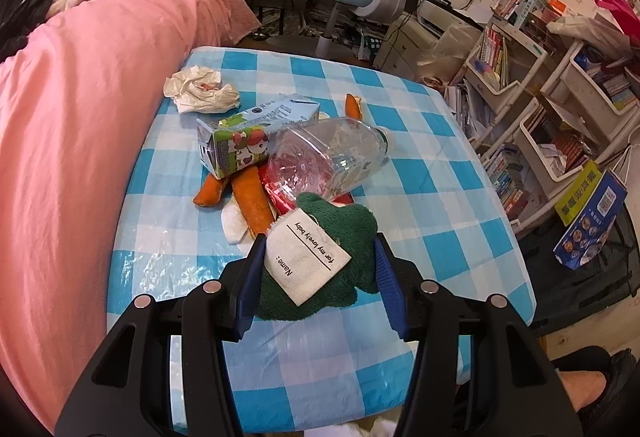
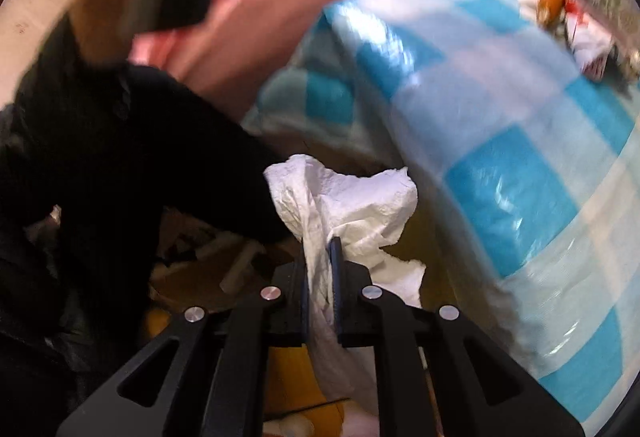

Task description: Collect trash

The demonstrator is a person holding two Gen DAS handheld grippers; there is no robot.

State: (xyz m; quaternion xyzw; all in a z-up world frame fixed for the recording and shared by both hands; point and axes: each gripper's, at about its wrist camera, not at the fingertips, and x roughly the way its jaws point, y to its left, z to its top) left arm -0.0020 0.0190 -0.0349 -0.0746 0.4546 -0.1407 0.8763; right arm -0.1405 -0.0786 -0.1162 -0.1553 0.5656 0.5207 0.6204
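A checked table (image 1: pixel 420 165) carried the trash: a bottle (image 1: pixel 332 153) at centre, a carton (image 1: pixel 240 141) at its nine o'clock, a crumpled tissue (image 1: pixel 200 89) at eleven. The left gripper (image 1: pixel 320 273) pinched a green plush (image 1: pixel 340 237). The right gripper (image 2: pixel 320 257), jaws nearly together, pinched a white tissue (image 2: pixel 352 205) off the table's edge.

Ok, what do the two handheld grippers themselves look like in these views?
Both match. The left gripper has glossy black plastic linkage arms with triangular cut-outs, round silver pivot pins and dark blue ribbed fingers. The right gripper has the same black arms, silver pins and blue pads. No cables, markings or sleeves show.
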